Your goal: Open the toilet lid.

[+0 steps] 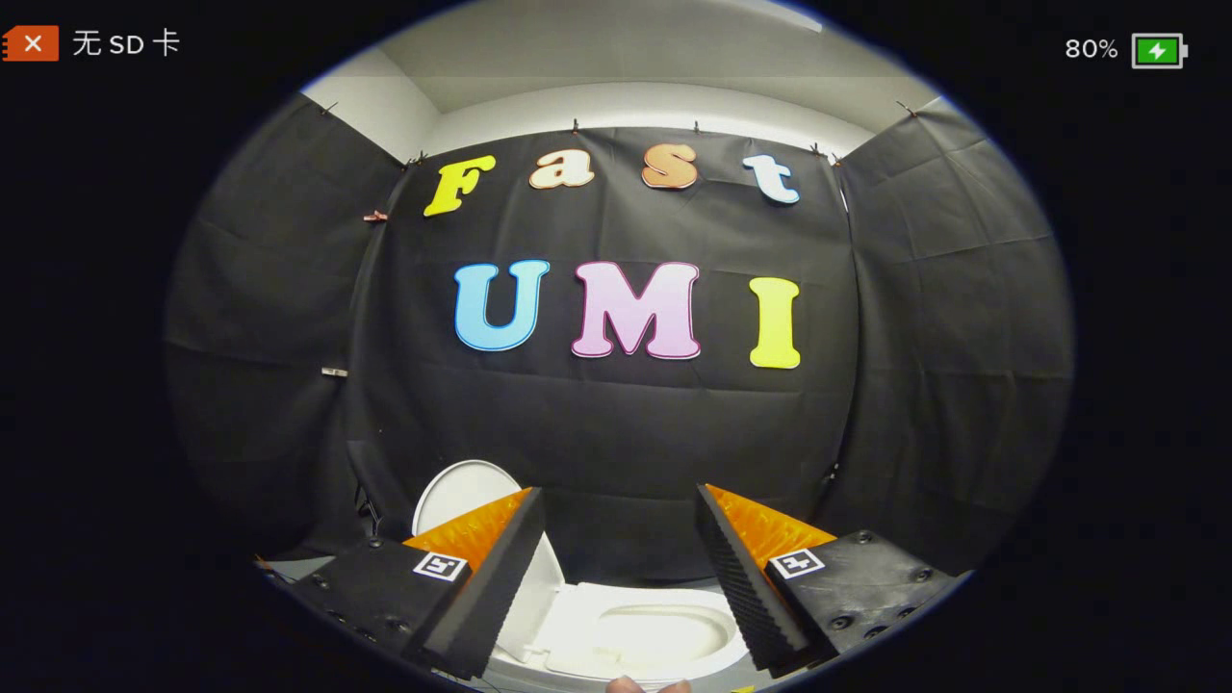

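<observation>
Gripper (621, 568) at frame bottom, fingers spread wide, holding nothing. White toilet lid (462, 496) already raised, lower left behind left finger; seat and bowl (640, 635) exposed between fingers. Lid likely light, rigid, smooth plastic, hinged at rear; front rim best purchase.

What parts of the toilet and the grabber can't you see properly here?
- Toilet lid, gripper view: it stands raised, but its lower part is hidden behind the near finger.
- Toilet seat: its sides are covered by both fingers, and its front is cut off.
- Gripper: open, holding nothing; the part behind the fingers is cut off.
- Toilet base and floor: hidden beneath the bowl.
</observation>
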A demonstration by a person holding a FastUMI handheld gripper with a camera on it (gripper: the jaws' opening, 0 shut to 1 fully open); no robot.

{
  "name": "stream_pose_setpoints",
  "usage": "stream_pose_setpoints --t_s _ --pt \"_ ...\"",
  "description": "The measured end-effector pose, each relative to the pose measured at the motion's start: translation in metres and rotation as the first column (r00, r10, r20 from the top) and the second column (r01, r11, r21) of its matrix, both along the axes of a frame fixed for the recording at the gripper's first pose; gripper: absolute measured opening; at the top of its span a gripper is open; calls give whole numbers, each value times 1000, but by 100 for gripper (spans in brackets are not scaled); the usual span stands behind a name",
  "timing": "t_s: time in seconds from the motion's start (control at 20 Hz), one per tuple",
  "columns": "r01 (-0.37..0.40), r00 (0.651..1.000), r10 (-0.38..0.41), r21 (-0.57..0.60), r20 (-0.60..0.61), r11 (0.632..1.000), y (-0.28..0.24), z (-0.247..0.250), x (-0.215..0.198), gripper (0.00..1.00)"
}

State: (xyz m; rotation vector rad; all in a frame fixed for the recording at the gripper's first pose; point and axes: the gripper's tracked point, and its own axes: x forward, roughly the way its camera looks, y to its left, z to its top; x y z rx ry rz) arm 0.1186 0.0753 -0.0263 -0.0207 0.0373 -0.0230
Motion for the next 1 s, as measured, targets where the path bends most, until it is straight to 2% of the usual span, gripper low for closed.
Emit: stream_pose_setpoints --t_s 1.0 --pt "-5 1000 5 -2 -5 1000 5 -2 -2 98"
